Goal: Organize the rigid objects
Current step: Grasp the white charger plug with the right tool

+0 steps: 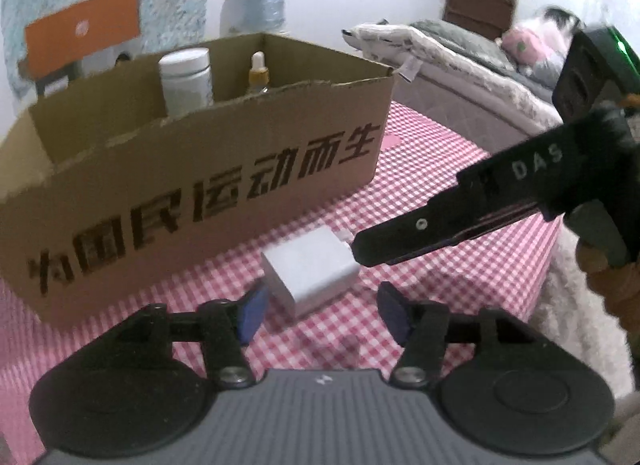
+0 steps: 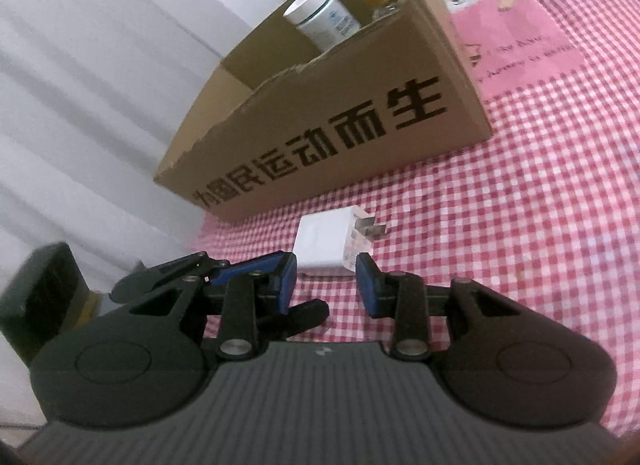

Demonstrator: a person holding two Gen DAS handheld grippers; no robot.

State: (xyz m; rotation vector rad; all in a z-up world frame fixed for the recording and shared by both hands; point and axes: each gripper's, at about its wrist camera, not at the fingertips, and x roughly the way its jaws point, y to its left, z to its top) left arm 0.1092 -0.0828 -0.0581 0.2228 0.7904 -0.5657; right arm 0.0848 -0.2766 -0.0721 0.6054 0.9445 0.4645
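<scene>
- A white wall charger (image 2: pixel 326 245) lies on its side on the pink checked tablecloth (image 2: pixel 540 225), just in front of the long cardboard box (image 2: pixel 340 117), with its metal prongs (image 2: pixel 370 229) pointing away to the right in the right wrist view.
- Inside the box a white jar (image 1: pixel 186 81) and a small dropper bottle (image 1: pixel 258 73) stand upright near one end; the rest of the box looks free, as far as I can see.
- The left gripper (image 1: pixel 320 315) has its jaws spread, and the charger sits just ahead of them and partly between the blue pads (image 1: pixel 252 315), not pinched.
- The right gripper (image 2: pixel 326 289) is partly open, its pads flanking the near edge of the charger. I see no squeeze on it.
- In the left wrist view the right gripper's black fingers come in from the right and end right by the prong end of the charger.
- The charger should be light, hard and stiff, with smooth plastic faces that may slip.
- I'd take it across the two broad flat faces of the body, well clear of the prongs, which are thin and would let it twist.
- The cloth beneath may let it slide if nudged.
</scene>
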